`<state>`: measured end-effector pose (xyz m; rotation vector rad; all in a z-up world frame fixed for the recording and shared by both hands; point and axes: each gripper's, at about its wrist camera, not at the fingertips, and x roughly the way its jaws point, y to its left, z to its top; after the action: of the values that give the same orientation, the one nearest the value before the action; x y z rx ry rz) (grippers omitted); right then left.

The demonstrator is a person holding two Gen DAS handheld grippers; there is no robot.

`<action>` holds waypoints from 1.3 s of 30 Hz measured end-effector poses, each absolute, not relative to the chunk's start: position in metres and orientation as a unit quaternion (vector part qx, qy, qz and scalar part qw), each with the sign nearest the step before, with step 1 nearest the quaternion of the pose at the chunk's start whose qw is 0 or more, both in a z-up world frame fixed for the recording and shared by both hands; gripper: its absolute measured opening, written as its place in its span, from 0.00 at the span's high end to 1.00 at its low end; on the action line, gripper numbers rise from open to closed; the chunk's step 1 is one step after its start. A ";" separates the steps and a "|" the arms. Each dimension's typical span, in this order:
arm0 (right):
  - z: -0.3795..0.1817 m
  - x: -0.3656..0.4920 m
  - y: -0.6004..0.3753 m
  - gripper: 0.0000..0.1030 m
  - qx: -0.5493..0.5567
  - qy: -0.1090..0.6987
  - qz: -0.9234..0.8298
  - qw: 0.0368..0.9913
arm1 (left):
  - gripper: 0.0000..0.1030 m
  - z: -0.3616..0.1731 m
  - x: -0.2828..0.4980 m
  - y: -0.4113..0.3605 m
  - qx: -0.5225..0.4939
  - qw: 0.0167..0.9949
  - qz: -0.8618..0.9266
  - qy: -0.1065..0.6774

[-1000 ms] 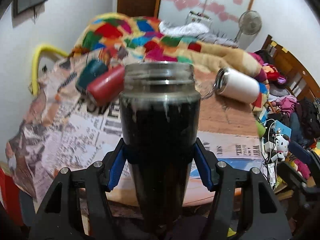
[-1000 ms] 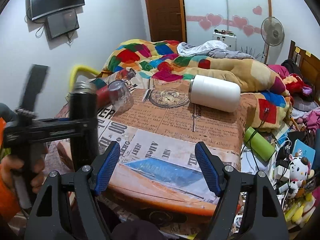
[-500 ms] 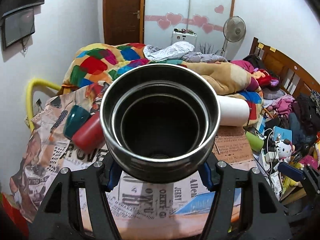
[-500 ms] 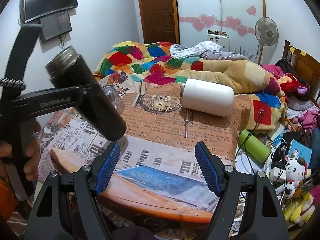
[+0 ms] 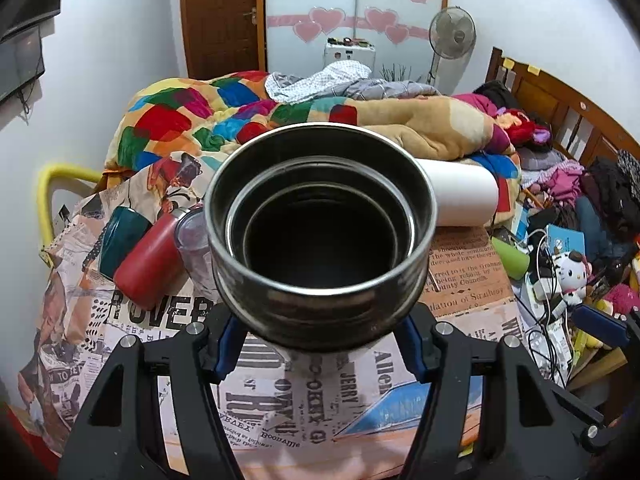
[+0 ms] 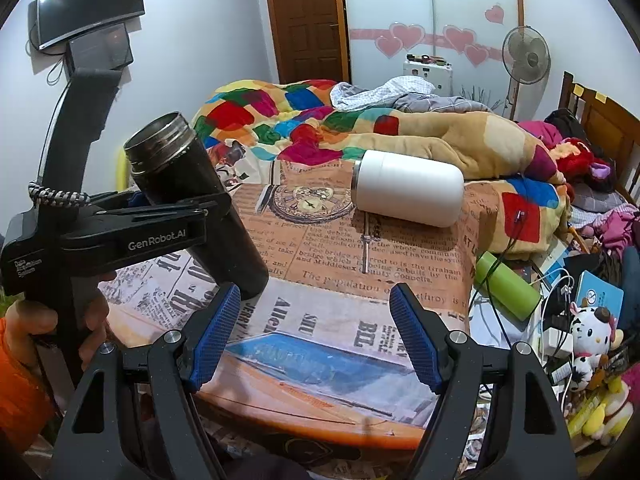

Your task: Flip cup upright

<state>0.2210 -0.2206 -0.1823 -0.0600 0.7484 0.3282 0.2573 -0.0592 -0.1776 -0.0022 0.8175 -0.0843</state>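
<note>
My left gripper (image 5: pixel 320 348) is shut on a black steel cup (image 5: pixel 320 240), whose open mouth faces the left wrist camera. In the right wrist view the same cup (image 6: pixel 200 204) is tilted, mouth up and to the left, its base just above the newspaper-covered table (image 6: pixel 360 264), held by the left gripper (image 6: pixel 156 220). My right gripper (image 6: pixel 316 336) is open and empty over the table's front part. A white cup (image 6: pixel 408 194) lies on its side at the table's far right.
A red cup (image 5: pixel 148 264), a teal cup (image 5: pixel 120 236) and a clear glass (image 5: pixel 196 252) lie at the table's left. A colourful blanket (image 6: pixel 320 120) lies behind. A green bottle (image 6: pixel 508 284), cables and toys clutter the right side.
The left gripper has tipped the black cup from upright to tilted, so its mouth faces the camera. In the right wrist view its base has sunk toward the table. The right gripper stays open.
</note>
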 end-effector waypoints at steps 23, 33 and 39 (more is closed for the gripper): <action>-0.023 0.083 -0.217 0.28 0.014 0.116 0.172 0.978 | 0.33 0.008 0.027 -0.023 -0.004 0.989 -0.045 0.138; -0.019 0.048 -0.201 0.17 0.008 0.071 0.164 0.984 | 0.02 0.023 -0.038 -0.026 -0.001 0.998 -0.007 0.059; -0.023 0.042 -0.200 0.00 -0.004 0.069 0.142 0.987 | 0.00 0.016 -0.042 -0.023 -0.012 0.998 0.004 0.066</action>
<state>0.0420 -0.2000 -0.0230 -0.0089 0.1389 0.2859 -0.0425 -0.0226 0.0163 -0.0230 0.1326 0.0083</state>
